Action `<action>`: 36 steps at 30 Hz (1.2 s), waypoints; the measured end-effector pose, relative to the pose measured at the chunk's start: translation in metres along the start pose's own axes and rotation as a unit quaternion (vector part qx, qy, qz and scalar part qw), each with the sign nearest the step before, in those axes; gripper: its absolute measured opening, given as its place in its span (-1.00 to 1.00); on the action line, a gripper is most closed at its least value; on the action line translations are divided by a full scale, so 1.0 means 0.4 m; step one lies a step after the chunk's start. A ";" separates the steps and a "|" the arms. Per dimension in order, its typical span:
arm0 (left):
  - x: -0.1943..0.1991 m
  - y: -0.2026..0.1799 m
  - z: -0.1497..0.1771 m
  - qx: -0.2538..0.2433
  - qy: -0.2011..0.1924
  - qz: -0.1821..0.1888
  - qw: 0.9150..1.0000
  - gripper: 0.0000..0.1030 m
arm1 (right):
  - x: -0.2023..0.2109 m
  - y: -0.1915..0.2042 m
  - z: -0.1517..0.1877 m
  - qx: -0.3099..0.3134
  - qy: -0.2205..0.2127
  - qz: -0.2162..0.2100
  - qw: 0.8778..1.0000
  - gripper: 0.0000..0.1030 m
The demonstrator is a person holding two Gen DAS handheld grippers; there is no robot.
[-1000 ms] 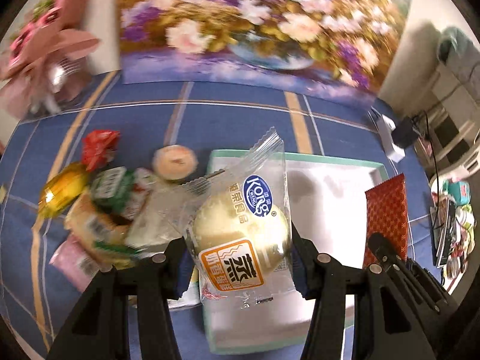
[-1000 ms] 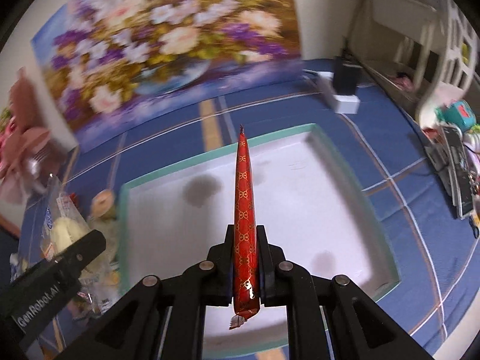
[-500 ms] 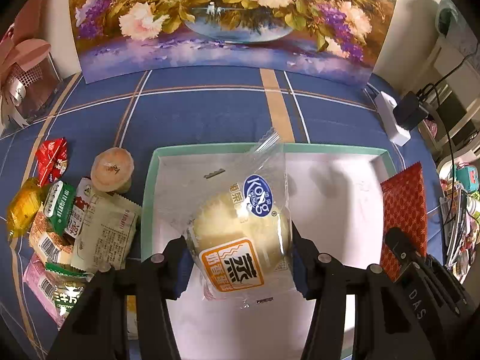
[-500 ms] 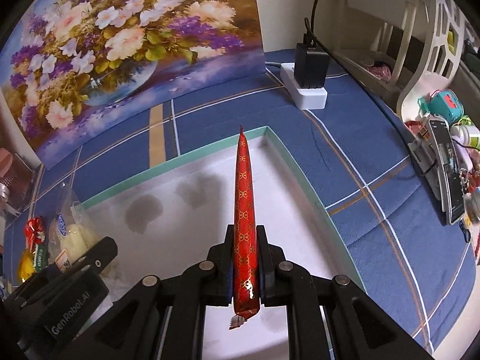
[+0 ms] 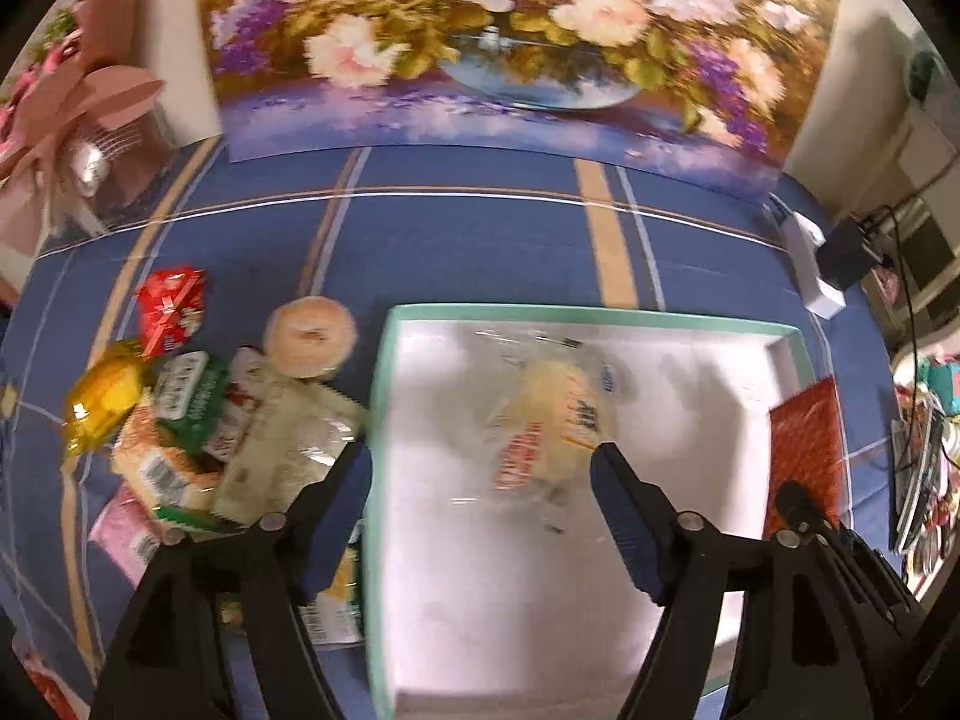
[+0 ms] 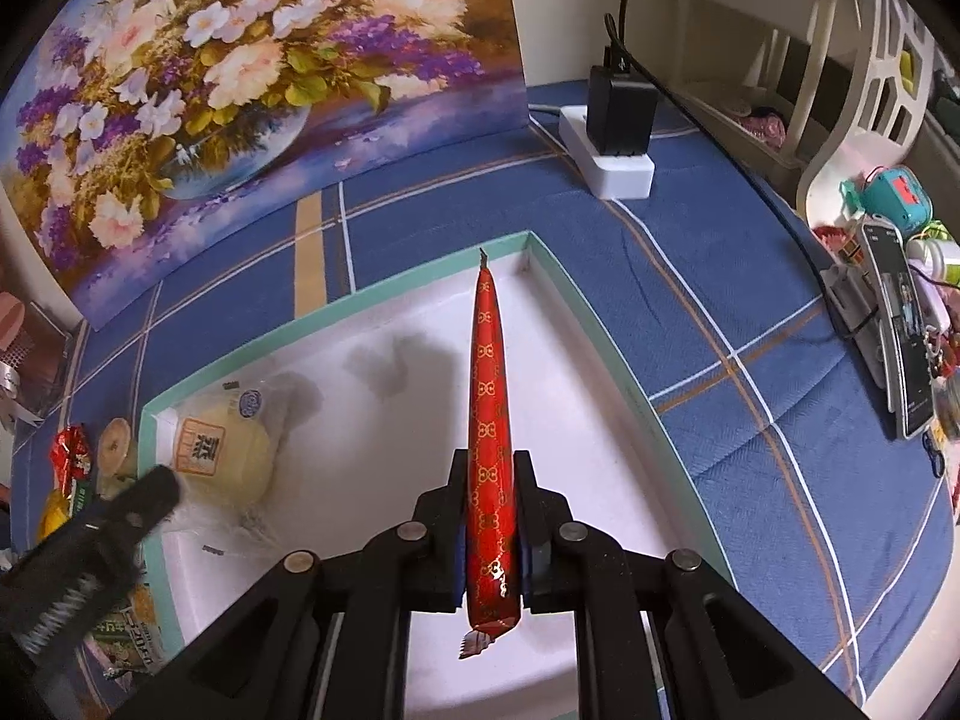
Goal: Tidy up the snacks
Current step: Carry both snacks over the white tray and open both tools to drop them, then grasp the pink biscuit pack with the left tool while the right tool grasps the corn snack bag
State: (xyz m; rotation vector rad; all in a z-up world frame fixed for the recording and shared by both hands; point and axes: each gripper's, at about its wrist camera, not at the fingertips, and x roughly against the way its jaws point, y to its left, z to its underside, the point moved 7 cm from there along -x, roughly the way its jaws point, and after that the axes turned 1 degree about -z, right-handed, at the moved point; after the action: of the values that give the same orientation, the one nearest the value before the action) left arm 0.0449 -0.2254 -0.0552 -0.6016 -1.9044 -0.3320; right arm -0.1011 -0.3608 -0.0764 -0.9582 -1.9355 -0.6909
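The left gripper (image 5: 480, 474) has just been opening, jaws now spread and empty; the bun packet (image 5: 549, 420) lies ahead of it in the white tray (image 5: 588, 315) (released, by the look of it). The right gripper (image 6: 491, 516) pinches a red packet (image 6: 491, 420) edge-on above the tray's far corner. Next, likely, lowering and releasing it there.

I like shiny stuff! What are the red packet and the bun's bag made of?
Red packet: probably foil or glossy plastic film, since it gleams and carries a gold print with crimped ends. Bun's bag: clear thin plastic film, since the pale bun shows through and the edges crinkle.
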 end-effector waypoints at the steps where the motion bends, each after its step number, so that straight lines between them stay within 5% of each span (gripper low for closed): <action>1: 0.002 0.010 -0.001 0.004 0.000 -0.003 1.000 0.52 | -0.001 -0.001 -0.001 0.000 0.000 0.001 1.000 -0.67; 7: 0.001 0.087 0.008 0.033 0.006 -0.030 0.999 0.52 | 0.001 -0.011 0.002 0.000 0.006 0.021 1.000 -0.09; 11: -0.005 0.148 0.022 0.059 0.009 -0.055 0.997 0.54 | 0.008 -0.015 0.000 -0.007 0.004 0.019 1.000 0.03; 13: -0.004 0.180 0.023 0.067 0.006 -0.074 0.995 0.88 | 0.010 -0.013 -0.001 -0.007 0.001 0.014 1.000 0.26; 22: 0.004 0.294 0.032 0.088 -0.013 -0.134 0.987 0.92 | 0.007 0.014 0.005 -0.007 -0.001 -0.014 1.000 0.92; 36: 0.062 0.418 0.053 0.111 -0.027 -0.169 0.979 0.93 | 0.034 0.066 0.011 0.009 -0.006 -0.035 0.999 0.99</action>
State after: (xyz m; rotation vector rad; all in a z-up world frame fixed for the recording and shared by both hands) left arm 0.1129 -0.0691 -0.0486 -0.1381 -2.0611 -0.3158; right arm -0.0860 -0.3380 -0.0642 -0.8887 -1.9904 -0.7093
